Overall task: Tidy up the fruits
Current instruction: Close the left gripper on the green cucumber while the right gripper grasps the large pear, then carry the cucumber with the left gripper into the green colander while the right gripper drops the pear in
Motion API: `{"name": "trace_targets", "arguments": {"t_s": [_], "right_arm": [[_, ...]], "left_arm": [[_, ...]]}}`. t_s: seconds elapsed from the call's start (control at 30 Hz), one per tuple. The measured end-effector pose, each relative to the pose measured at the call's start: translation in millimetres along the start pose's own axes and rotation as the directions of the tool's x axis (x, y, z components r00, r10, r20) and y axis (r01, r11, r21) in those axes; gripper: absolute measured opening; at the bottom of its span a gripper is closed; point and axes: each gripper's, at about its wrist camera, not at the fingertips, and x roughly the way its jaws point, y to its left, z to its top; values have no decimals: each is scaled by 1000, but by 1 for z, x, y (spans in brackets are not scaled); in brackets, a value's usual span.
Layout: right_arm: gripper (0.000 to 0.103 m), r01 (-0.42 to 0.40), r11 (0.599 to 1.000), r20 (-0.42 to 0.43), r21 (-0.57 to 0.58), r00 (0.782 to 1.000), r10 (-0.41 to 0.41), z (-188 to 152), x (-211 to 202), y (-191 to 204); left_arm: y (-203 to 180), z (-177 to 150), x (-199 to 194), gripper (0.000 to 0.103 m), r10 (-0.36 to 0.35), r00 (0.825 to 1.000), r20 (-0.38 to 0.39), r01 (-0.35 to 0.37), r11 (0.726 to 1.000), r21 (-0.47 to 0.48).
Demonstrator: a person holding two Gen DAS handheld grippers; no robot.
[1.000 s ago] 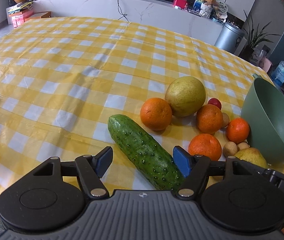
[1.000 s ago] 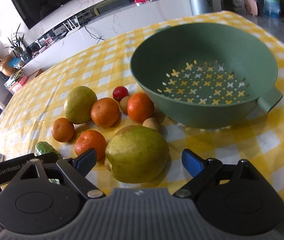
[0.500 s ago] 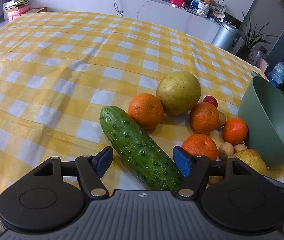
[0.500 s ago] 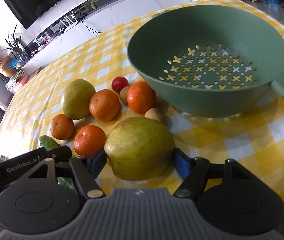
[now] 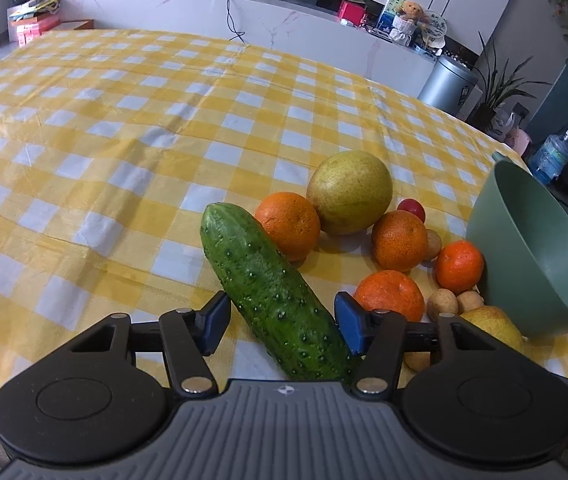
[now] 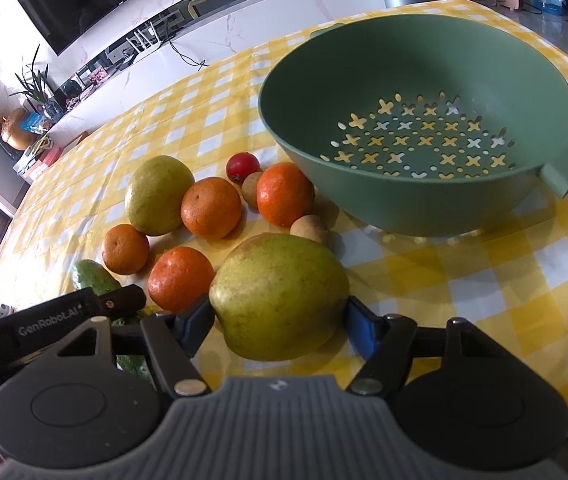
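Note:
My right gripper [image 6: 278,322] is shut on a large yellow-green pear [image 6: 280,296], which looks raised a little off the yellow checked cloth. A green colander [image 6: 416,196] stands empty just beyond it; it also shows in the left wrist view [image 5: 540,256]. My left gripper [image 5: 282,322] is open with its jaws either side of a green cucumber [image 5: 272,292] lying on the table; the right pad seems to touch it. Several oranges [image 6: 210,208], a second pear [image 6: 158,196], a small red fruit [image 6: 242,166] and small brown fruits [image 6: 310,230] lie between.
The table's yellow checked cloth [image 5: 124,132] stretches left and back. A white counter [image 5: 204,12] with clutter runs behind, with a metal bin [image 5: 446,88] and a water bottle [image 5: 552,156] off the right edge.
My right gripper closed on the large pear and raised it slightly. My left gripper moved forward along the cucumber, which now sits between its open jaws.

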Motion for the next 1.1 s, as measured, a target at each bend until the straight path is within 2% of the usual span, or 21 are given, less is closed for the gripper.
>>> {"name": "trace_targets", "arguments": {"t_s": [0.17, 0.33, 0.53, 0.77, 0.93, 1.1], "right_arm": [[67, -5, 1000, -16, 11, 1000, 5, -6, -8, -8], [67, -16, 1000, -2, 9, 1000, 16, -9, -15, -12], [67, -48, 997, 65, -57, 997, 51, -11, -33, -6], [67, -82, 993, 126, -85, 988, 92, -15, -53, -8], [67, -97, 985, 205, -145, 971, 126, -16, -71, -4], [67, -97, 976, 279, -194, 949, 150, -7, -89, -3]], "left_arm": [[8, 1, -21, 60, -34, 999, -18, 33, 998, -60], [10, -2, -37, 53, -60, 998, 13, 61, 993, -97], [-6, -2, -55, 46, -86, 995, 47, 88, 995, -41], [-21, -2, -82, 42, -97, 989, 113, 96, 995, 21], [-36, 5, -107, 42, -129, 975, 182, 117, 990, 74], [-57, 19, -127, 42, -184, 952, 243, 155, 979, 132]]}}
